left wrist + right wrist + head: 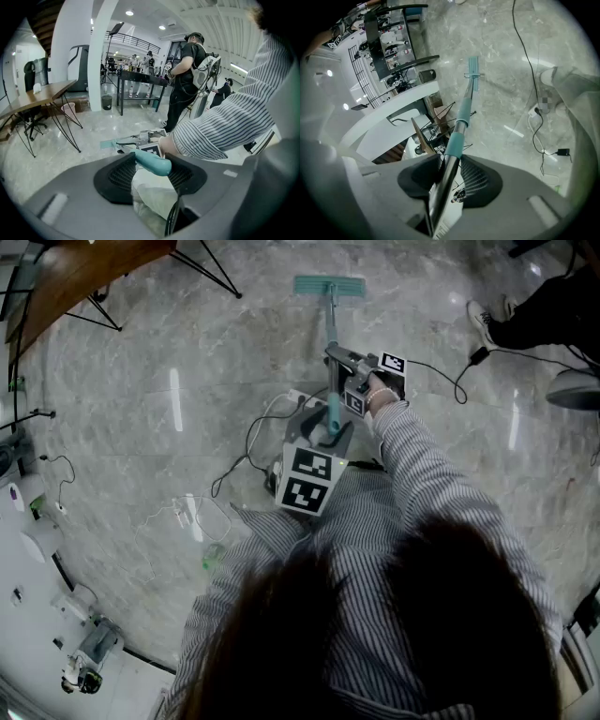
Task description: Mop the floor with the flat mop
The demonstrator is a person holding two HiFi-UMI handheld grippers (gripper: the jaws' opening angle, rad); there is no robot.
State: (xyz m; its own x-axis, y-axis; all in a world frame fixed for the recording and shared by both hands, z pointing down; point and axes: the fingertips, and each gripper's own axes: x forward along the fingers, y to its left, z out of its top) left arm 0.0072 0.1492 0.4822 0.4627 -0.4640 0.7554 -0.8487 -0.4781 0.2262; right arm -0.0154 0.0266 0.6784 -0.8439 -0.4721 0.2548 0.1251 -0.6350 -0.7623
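Note:
The flat mop has a teal head lying flat on the grey marble floor, far ahead of me. Its pole slants back toward my body. My right gripper is shut on the pole's middle; in the right gripper view the metal pole passes between the black pads, with the mop head beyond. Lower down, my left gripper is shut on the teal handle end, which lies across its pads.
A wooden table with black legs stands at the far left. Cables trail over the floor near my feet and toward the right. A person's shoes are at the far right. Another person stands ahead.

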